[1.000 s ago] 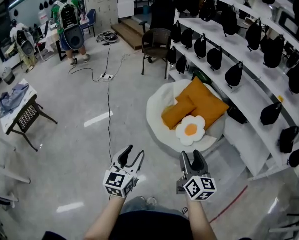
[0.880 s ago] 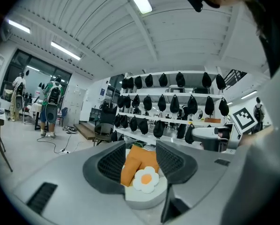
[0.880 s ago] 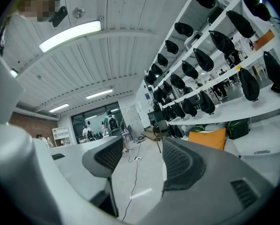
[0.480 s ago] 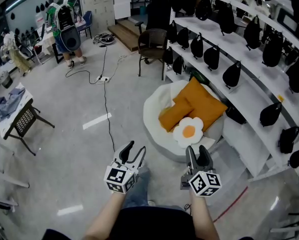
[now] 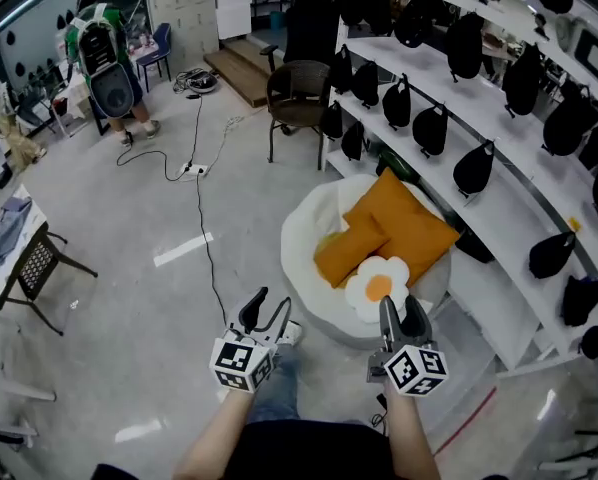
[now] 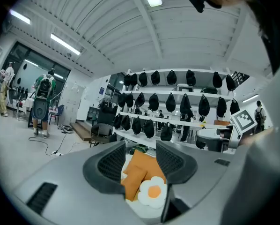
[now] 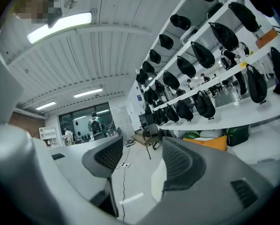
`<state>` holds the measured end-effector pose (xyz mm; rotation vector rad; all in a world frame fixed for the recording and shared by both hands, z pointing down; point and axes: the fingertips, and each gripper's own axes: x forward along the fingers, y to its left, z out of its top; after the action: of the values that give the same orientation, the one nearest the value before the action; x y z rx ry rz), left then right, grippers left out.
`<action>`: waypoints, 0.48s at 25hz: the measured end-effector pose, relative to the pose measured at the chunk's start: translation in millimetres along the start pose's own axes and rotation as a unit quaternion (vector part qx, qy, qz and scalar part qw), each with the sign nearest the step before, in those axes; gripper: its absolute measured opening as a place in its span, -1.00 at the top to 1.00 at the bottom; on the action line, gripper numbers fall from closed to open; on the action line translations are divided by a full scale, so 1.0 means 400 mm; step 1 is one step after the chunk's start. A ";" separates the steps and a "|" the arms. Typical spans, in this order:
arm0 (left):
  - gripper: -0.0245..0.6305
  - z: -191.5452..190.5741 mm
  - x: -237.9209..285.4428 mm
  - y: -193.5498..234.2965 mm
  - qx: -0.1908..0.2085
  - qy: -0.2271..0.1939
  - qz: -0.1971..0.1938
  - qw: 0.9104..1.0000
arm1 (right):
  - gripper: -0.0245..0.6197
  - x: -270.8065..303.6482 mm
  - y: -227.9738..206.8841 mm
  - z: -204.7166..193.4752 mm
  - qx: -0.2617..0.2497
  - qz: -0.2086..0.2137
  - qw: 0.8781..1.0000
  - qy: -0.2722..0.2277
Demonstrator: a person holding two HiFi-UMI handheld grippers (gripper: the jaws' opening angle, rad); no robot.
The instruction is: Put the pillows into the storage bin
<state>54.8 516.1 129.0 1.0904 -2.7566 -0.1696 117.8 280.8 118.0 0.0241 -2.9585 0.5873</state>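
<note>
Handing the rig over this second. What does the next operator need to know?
Left hand-held gripper: open, empty.
Right hand-held gripper: open, empty.
Both are short of the pillows and touch nothing.
Pillows: the big orange pillow, small orange pillow and flower pillow lie together on a white round base on the floor beside the shelves.
Done: nothing; no pillow has been grasped yet.
Left: all three pillows go into the bin. I cannot tell which thing here is the bin, so find it first.

Orange pillows (image 5: pixel 404 228) and egg-flower pillow (image 5: pixel 377 288) piled on round white base (image 5: pixel 301 238)
</note>
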 end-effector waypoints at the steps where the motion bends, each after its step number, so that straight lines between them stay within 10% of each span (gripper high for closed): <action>1: 0.33 0.003 0.040 0.026 -0.002 0.004 -0.003 1.000 | 0.16 0.043 -0.009 0.006 0.002 -0.006 1.000 0.000; 12: 0.33 0.047 0.607 0.237 0.002 0.060 -0.094 0.994 | 0.16 0.520 -0.178 0.061 0.051 -0.095 0.994 -0.001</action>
<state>-186.4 418.8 155.2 1.3144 -2.5486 -0.1189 -88.5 207.6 148.6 0.3131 -2.8799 0.7105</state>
